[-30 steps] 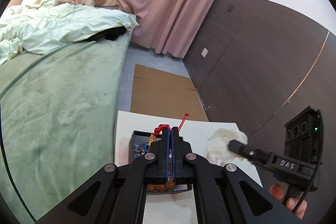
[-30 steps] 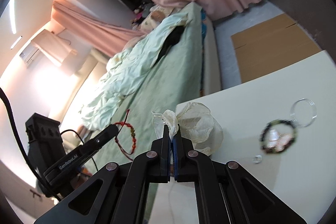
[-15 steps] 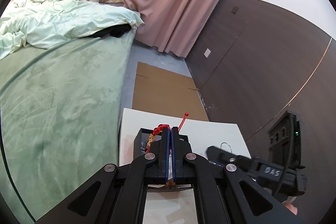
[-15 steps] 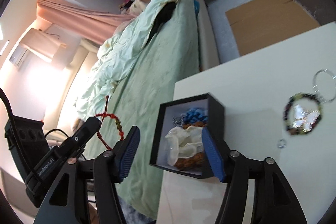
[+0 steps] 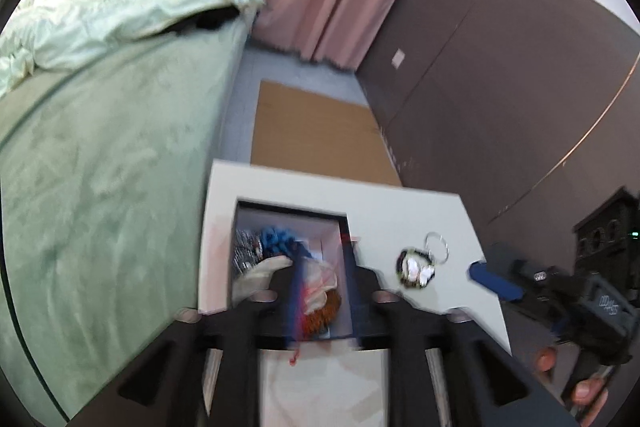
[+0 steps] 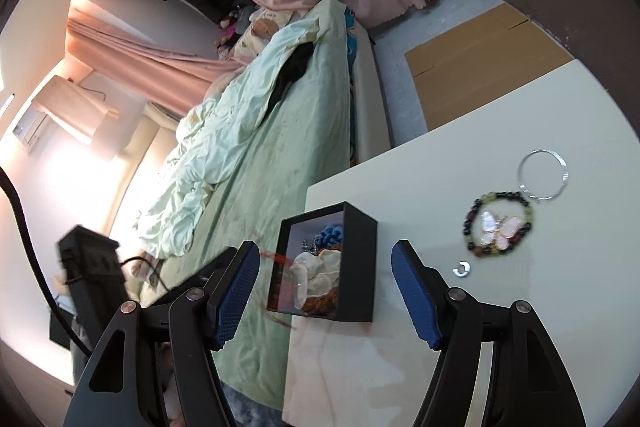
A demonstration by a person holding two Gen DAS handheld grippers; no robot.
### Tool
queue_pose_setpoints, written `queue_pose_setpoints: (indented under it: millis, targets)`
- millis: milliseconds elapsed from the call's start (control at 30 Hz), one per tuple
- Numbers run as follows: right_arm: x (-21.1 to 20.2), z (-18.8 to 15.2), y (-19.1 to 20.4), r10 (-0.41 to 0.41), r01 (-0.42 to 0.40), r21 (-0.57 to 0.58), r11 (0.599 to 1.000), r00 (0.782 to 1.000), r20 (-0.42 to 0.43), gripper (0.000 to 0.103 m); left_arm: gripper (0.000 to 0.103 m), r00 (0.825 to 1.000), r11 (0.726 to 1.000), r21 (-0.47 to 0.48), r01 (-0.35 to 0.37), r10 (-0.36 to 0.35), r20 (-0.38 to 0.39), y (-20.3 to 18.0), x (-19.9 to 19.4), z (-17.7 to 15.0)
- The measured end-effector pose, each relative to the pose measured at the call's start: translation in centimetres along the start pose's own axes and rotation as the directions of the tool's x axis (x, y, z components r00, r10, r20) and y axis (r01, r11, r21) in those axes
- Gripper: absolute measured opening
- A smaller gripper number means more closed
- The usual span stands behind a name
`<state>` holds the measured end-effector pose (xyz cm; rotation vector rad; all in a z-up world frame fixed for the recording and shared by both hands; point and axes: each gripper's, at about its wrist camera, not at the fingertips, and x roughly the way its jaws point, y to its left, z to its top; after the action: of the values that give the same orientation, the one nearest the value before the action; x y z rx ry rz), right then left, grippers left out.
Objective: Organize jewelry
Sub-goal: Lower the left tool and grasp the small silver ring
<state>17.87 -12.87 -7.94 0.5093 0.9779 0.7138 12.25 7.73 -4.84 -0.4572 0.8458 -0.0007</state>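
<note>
Now the white table carries the black box, already holding the pale pouch, which the right gripper, clamped on it a second ago, has released; its jaws stand wide. Left gripper has opened mid-blur, red string bracelet dropping into the box. Beaded butterfly bracelet, silver ring remain outside.

The black box sits at the table's nine o'clock edge, right beside the bed. Toward three o'clock lie a beaded bracelet, a wire ring and a small clasp. Bare table shows between box and bracelet, and at six o'clock.
</note>
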Motion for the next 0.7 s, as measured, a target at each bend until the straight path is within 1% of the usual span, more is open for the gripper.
queue_pose_setpoints:
  millis: [33,100,167,333,467,700]
  targets:
    - [-0.3,0.1,-0.1,-0.003,0.003,0.000,1.000,1.000,0.005,0.069,0.056,1.000,1.000,-0.007,0.001,-0.001,0.002,0.0,0.0,-0.2]
    - [-1.3,0.1,-0.5,-0.010,0.010,0.003,1.000,1.000,0.019,0.069,0.061,0.999,1.000,-0.022,0.006,-0.005,0.040,0.0,-0.4,-0.5]
    - [-2.2,0.3,-0.9,-0.025,0.025,0.006,1.000,0.999,0.037,0.069,0.061,0.999,1.000,-0.015,0.009,-0.008,0.050,-0.3,-0.7,-0.7]
    - [-4.7,0.8,-2.6,-0.068,0.066,0.033,0.997,0.995,0.077,0.069,0.061,0.999,1.000,-0.002,0.026,-0.025,0.035,-1.1,-0.4,-1.1]
    - [-6.3,1.1,-4.0,-0.112,0.106,0.058,0.993,0.989,0.095,0.069,0.061,0.999,0.999,0.035,0.035,-0.036,0.034,-2.2,-0.2,-1.4]
    - [-7.9,1.6,-6.5,-0.195,0.183,0.121,0.976,0.977,0.092,0.069,0.061,0.998,0.995,0.076,0.057,-0.058,0.013,-4.4,1.1,-1.8]
